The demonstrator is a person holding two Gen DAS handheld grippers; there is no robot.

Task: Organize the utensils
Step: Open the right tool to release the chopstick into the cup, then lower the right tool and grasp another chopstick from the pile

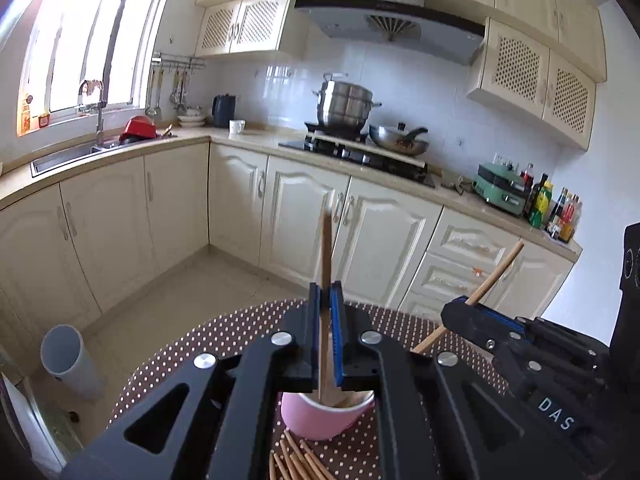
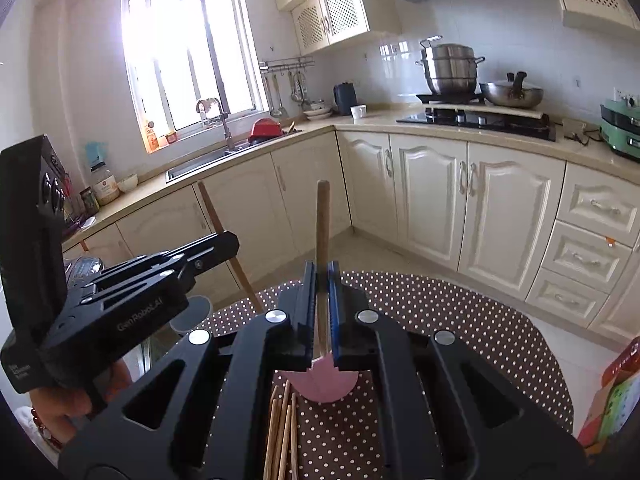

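My left fingers [image 1: 328, 300] sit loose around a long brown wooden stick [image 1: 326, 248] standing in the pink round cup [image 1: 320, 416] on the dotted surface [image 1: 404, 320]. My right fingers [image 2: 322, 280] pinch another stick [image 2: 322, 224] above it. Next, drop mine in.

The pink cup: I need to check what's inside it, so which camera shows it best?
The left wrist view: the pink cup shows its rim, wall and part of its inside. The right wrist view shows only a sliver of its wall below the gripper.
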